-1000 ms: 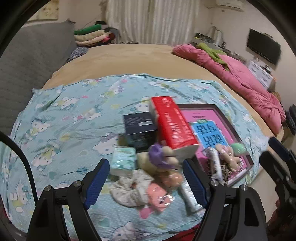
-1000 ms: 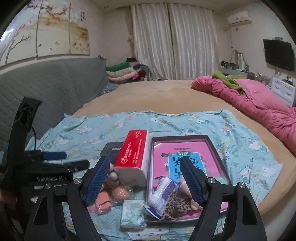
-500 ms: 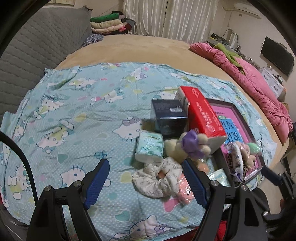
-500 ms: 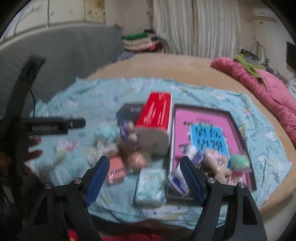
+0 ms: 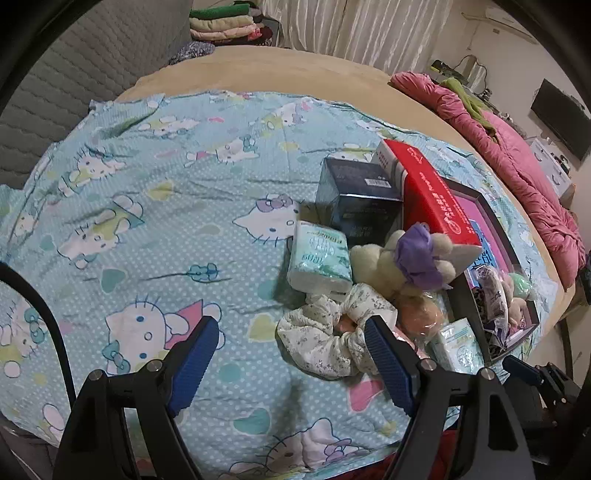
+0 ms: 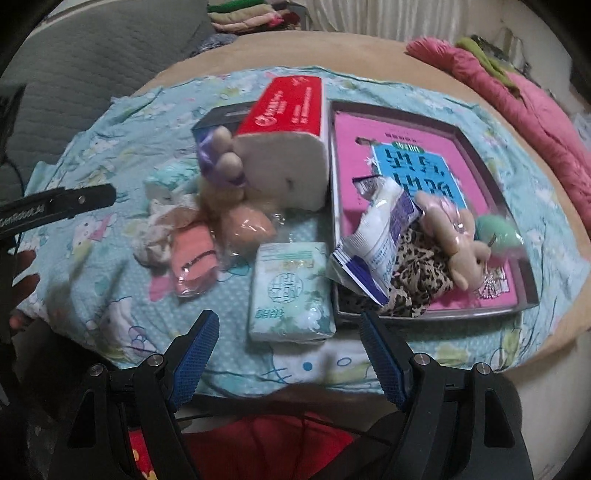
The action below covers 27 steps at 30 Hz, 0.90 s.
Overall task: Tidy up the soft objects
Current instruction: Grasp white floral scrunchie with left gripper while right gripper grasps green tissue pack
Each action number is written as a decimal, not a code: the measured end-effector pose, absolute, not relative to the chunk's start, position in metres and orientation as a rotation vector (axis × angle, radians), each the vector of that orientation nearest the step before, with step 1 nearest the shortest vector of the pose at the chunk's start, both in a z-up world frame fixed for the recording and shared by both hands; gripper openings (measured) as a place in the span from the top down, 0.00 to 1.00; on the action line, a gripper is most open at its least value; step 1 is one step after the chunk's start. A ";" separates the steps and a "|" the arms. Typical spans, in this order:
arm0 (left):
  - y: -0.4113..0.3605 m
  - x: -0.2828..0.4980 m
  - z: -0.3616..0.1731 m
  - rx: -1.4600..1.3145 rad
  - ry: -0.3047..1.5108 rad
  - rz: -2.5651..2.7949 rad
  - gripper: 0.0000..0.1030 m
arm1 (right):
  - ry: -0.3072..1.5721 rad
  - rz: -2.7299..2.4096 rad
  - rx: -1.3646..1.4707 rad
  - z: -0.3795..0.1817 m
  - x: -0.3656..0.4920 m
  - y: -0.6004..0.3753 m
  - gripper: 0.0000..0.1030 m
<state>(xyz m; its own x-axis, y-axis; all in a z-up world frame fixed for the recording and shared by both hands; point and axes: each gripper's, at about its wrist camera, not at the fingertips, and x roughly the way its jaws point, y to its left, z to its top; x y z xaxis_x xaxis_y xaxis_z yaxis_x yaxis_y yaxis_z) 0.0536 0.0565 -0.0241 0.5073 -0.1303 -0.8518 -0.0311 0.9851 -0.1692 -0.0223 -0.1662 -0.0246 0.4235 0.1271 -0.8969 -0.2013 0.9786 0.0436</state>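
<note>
A heap of soft things lies on the blue cartoon-print sheet (image 5: 155,206): a floral scrunchie (image 5: 328,336), a cream plush toy with a purple bow (image 5: 402,258), a peach ball in a clear bag (image 6: 247,225), a pink packet (image 6: 192,262) and green tissue packs (image 5: 317,258) (image 6: 290,291). The dark-rimmed tray (image 6: 428,314) holds a white pouch (image 6: 376,240), leopard-print cloth (image 6: 417,269), a pink plush (image 6: 458,236) and a green ball (image 6: 496,229). My left gripper (image 5: 291,358) hangs open just above the scrunchie's near edge. My right gripper (image 6: 288,354) is open over the near tissue pack, empty.
A red tissue box (image 5: 432,192) (image 6: 291,107) and a dark box (image 5: 358,195) stand behind the heap. A pink quilt (image 5: 517,162) lies at the right, folded laundry (image 5: 225,22) at the back by the grey headboard (image 5: 92,74). The bed's edge runs close below both grippers.
Both grippers have sunk and tipped downward toward the heap, which now looks larger and nearer. The left one shifted left of the pile. Jaws kept their width.
</note>
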 end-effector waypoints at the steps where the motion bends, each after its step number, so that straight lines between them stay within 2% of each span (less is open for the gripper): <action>1: 0.057 0.054 -0.026 -0.174 1.041 -0.062 0.22 | 1.124 0.204 -0.067 -0.028 -0.020 -0.167 0.23; 20: 0.054 0.057 -0.045 -0.196 1.060 -0.110 0.22 | 1.174 0.193 -0.060 -0.052 -0.011 -0.152 0.22; 23: 0.055 0.057 -0.046 -0.198 1.061 -0.115 0.22 | 1.143 0.241 -0.046 -0.048 -0.012 -0.145 0.31; 27: 0.055 0.058 -0.049 -0.203 1.065 -0.117 0.22 | 1.092 0.231 -0.114 -0.044 -0.007 -0.130 0.31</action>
<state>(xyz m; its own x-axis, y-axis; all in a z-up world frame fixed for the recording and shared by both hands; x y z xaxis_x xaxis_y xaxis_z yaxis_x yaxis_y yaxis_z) 0.0584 0.0550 -0.0490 0.4805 -0.1928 -0.8555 -0.0027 0.9752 -0.2213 -0.0070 -0.1303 -0.0439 0.4395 0.1299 -0.8888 -0.2414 0.9702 0.0224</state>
